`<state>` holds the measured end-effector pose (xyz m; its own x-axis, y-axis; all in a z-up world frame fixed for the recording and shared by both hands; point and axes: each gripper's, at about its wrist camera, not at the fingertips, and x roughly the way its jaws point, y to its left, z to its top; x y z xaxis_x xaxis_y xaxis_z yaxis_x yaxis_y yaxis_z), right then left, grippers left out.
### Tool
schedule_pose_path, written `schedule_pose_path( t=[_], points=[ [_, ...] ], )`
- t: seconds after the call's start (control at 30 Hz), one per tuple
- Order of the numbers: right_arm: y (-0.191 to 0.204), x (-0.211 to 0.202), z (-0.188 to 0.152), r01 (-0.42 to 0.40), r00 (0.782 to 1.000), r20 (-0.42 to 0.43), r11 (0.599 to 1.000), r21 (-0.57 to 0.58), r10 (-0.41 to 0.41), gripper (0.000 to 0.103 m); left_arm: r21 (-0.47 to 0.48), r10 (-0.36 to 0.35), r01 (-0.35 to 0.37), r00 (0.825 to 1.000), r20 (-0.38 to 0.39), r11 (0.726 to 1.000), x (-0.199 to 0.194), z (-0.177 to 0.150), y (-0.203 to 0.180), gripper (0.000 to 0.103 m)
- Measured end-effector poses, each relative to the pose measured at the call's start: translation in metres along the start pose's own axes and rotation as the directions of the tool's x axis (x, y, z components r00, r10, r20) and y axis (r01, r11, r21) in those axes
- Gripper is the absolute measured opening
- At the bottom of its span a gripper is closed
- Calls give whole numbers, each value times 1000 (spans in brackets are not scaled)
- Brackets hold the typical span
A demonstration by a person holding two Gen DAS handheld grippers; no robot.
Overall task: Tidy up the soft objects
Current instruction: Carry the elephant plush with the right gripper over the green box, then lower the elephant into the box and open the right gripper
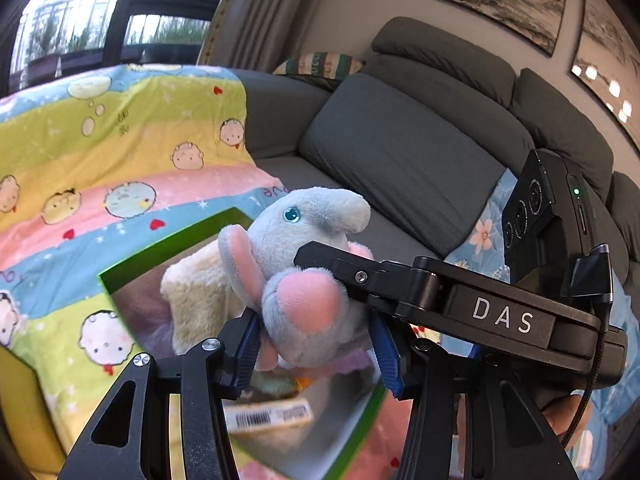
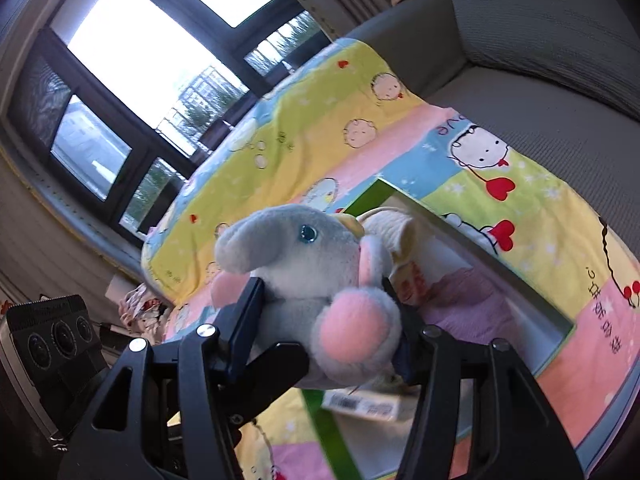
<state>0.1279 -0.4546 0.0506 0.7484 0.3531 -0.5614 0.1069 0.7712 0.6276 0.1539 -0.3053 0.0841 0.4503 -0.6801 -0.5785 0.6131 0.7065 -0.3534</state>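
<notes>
Grey corduroy sofa cushions (image 1: 400,152) fill the back of the room, with framed landscape pictures (image 1: 508,0) on the wall above them and a tall dark-framed window (image 2: 132,80) showing daylight and railings outside. Spread over the sofa seat is a pastel striped children's blanket printed with cartoon faces and red hearts (image 1: 120,140).

On that blanket sits a green-rimmed open box (image 1: 172,236), its inside pale grey. Lying in it are a cream fluffy plush piece (image 1: 192,300), some lilac fabric (image 2: 472,296), and a white barcode label (image 1: 268,416) near the front wall.

Held above the box opening is a light grey plush elephant with pink ears, pink foot pads and a blue glass eye (image 1: 296,248). Both tools are clamped on it at once. The left hand-held gripper (image 1: 316,344) pinches the toy's lower body between its blue pads, one pad on each side of the soft body, with a pink foot bulging forward between them. The right hand-held gripper (image 2: 324,320) grips the same elephant across its middle, its dark fingers pressing into the plush flanks; seen from the left wrist, it reaches in from the right side, its black arm marked "DAS" and one finger pushed into the toy beside the head. The elephant touches neither the box nor the blanket. Its trunk points right in the left wrist view and left in the right wrist view.
</notes>
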Motion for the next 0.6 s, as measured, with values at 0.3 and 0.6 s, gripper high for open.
schedule_pose_path(
  t=[0.3, 0.6],
  points=[
    [-24, 41, 11, 82, 994, -68, 997, 12, -81, 55, -77, -21, 17, 998, -61, 997, 42, -3, 30, 51],
    [-42, 65, 11, 119, 985, -131, 991, 54, -111, 55, -118, 15, -29, 994, -113, 993, 66, -9, 41, 51]
  ],
)
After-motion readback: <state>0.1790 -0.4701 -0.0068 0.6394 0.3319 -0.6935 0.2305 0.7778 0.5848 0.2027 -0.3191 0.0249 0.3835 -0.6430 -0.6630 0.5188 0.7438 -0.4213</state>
